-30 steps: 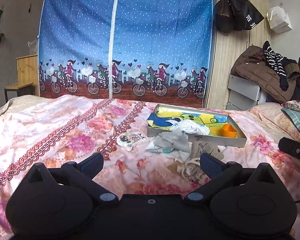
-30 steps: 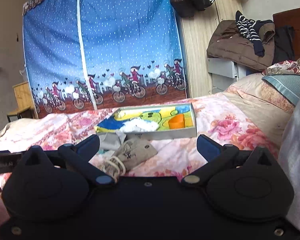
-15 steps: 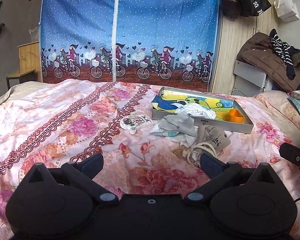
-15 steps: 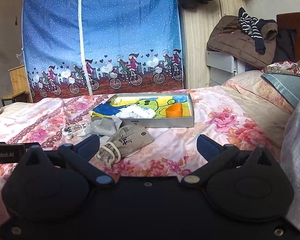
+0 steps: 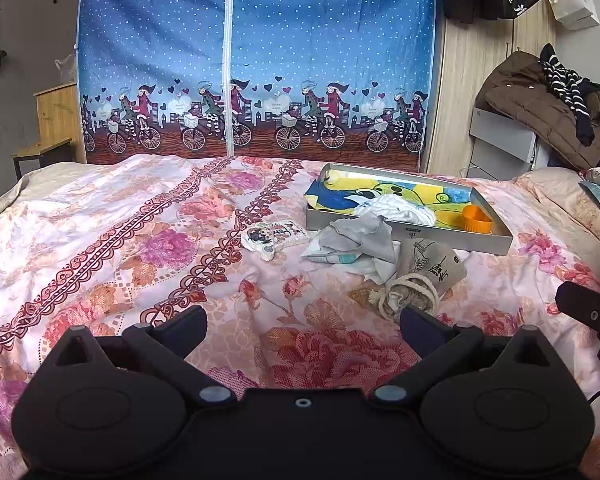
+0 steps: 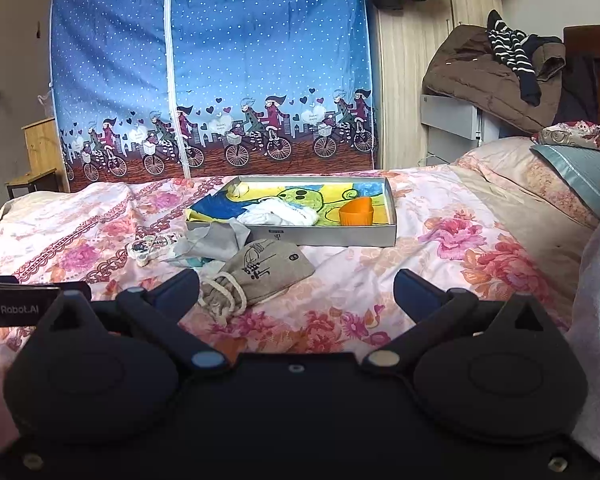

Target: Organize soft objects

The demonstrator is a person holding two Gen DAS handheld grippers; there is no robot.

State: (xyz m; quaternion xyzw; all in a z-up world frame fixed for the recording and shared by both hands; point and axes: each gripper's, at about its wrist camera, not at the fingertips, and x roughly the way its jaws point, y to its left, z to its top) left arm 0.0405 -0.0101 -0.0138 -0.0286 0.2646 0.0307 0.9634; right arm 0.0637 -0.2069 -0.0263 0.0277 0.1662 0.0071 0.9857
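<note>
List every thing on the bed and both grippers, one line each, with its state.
Left gripper: open, holding nothing.
Right gripper: open, holding nothing.
Tray: flat on the bed, uncovered.
White cloth: crumpled, inside the tray.
Orange cup: upright, inside the tray.
Grey cloth: crumpled, draped against the tray's front wall.
Drawstring pouch: lying on its side, neck cinched.
Printed packet: flat on the bedspread, outside the tray.

Floral bedspread (image 5: 100,220) has a tray (image 5: 452,236), grey cloth (image 5: 356,240), drawstring pouch (image 5: 424,276) and small printed packet (image 5: 272,236) lying mid-bed.
</note>
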